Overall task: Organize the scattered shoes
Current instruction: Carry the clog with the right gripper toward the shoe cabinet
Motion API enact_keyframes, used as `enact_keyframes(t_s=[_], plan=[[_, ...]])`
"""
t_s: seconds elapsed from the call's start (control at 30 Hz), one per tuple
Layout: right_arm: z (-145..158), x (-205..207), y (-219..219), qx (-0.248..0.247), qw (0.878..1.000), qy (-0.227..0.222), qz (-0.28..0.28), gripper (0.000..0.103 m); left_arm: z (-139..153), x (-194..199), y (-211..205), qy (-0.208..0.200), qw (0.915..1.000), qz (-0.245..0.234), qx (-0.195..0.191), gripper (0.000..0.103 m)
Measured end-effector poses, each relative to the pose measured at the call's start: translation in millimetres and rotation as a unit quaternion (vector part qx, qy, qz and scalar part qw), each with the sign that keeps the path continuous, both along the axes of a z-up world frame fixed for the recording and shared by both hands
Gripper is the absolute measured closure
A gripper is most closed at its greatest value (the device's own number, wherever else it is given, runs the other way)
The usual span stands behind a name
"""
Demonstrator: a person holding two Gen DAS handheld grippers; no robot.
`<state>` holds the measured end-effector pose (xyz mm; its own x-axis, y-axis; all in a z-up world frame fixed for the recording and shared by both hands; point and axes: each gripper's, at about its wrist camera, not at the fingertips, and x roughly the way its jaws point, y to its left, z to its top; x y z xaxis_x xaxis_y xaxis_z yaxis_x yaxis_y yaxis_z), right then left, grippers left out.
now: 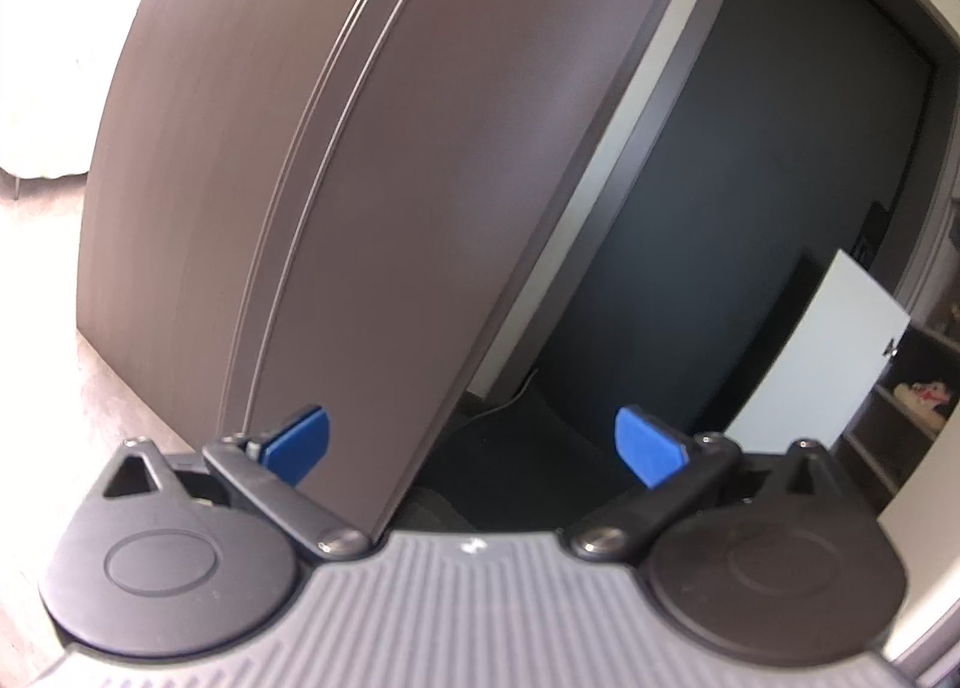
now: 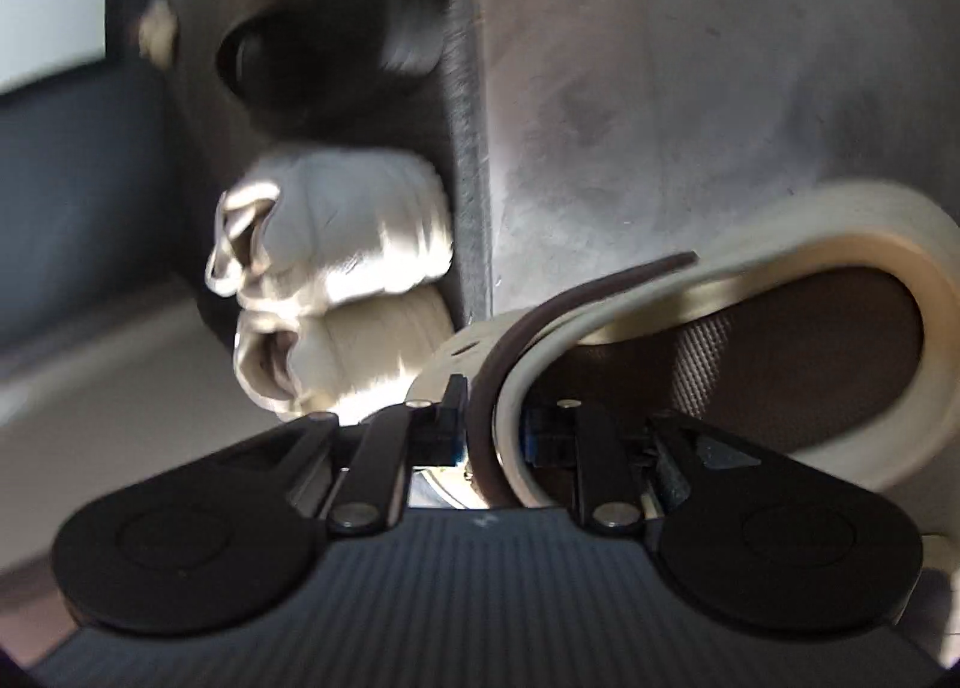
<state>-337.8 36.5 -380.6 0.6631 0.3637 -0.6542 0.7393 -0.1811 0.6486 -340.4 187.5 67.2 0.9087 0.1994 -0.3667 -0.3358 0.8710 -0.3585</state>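
Observation:
My right gripper (image 2: 495, 436) is shut on the collar of a cream shoe (image 2: 840, 244) with a brown mesh lining and holds it over the grey floor. To its left a pair of cream sneakers (image 2: 342, 244) and a pair of black shoes (image 2: 336, 46) sit side by side on a dark mat. My left gripper (image 1: 474, 442) is open and empty, its blue fingertips (image 1: 300, 439) wide apart, facing a brown cabinet door (image 1: 360, 178). No shoe shows between them.
In the left wrist view a dark doorway (image 1: 750, 208) opens right of the brown door, with a white box (image 1: 822, 352) and shelves holding shoes (image 1: 924, 394) at the far right. Pale floor (image 1: 36, 268) lies at the left.

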Motion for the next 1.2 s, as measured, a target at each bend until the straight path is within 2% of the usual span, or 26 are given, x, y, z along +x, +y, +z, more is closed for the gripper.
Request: enact_keyframes(t_s=[0.03,0.1,0.2,0.3,0.37,0.4,0.43,0.47,0.5,0.6,0.7,0.73,0.77,0.9,0.97,1.03,1.1,1.17,1.2], plan=[[-3,-3,5,-0.006,1.000,0.009,-0.017,0.082,-3,0,-6,0.005,1.0000,-0.001,0.007,0.000],[-6,-10,16,-0.014,0.998,0.032,-0.061,0.080,-7,20,8,0.009,0.9998,-0.004,0.016,0.000],[-5,-13,24,-0.011,0.995,0.028,-0.093,0.078,-5,19,8,0.009,0.9994,-0.009,0.032,0.000],[-11,-9,28,0.024,0.995,0.003,-0.093,0.073,-2,20,5,0.011,0.9990,-0.011,0.043,0.000],[-11,-4,18,0.036,0.998,0.002,-0.058,0.053,2,24,7,0.015,0.9992,-0.019,0.032,0.000],[-8,-2,13,0.029,0.999,0.001,-0.042,0.032,8,29,9,0.016,0.9993,-0.021,0.027,0.000],[-4,0,4,0.016,1.000,-0.006,-0.022,0.019,8,27,9,0.016,0.9993,-0.027,0.018,0.000],[1,0,-3,0.007,1.000,-0.015,-0.007,0.018,9,26,11,0.014,0.9993,-0.030,0.015,0.000],[5,2,-7,-0.003,1.000,-0.020,0.009,0.020,9,26,12,0.012,0.9993,-0.031,0.015,0.000],[19,10,-18,-0.045,0.992,-0.042,0.109,0.020,13,24,18,0.008,0.9993,-0.034,0.014,0.000],[35,7,-22,-0.102,0.975,-0.049,0.192,0.019,11,20,26,0.013,0.9991,-0.041,0.005,0.000],[40,4,-23,-0.127,0.967,-0.046,0.216,0.022,11,22,28,0.013,0.9991,-0.041,0.002,0.000],[40,4,-22,-0.131,0.965,-0.046,0.223,0.025,11,24,30,0.013,0.9991,-0.041,-0.002,0.000],[27,5,-12,-0.096,0.962,-0.061,0.247,0.036,9,22,37,0.008,0.9993,-0.036,0.000,0.000],[25,8,-5,-0.082,0.962,-0.084,0.247,0.050,7,24,38,0.009,0.9993,-0.035,0.003,0.000],[24,8,-3,-0.078,0.966,-0.069,0.238,0.078,7,28,39,0.012,0.9993,-0.037,0.002,0.000],[21,3,-4,-0.068,0.973,-0.048,0.213,0.078,7,32,40,0.015,0.9991,-0.039,0.000,0.000],[16,-9,-10,-0.038,0.987,-0.047,0.151,0.078,6,38,39,0.017,0.9990,-0.042,-0.003,0.000],[17,-10,-10,-0.041,0.988,-0.049,0.143,0.079,7,46,36,0.018,0.9989,-0.043,-0.003,0.000]])
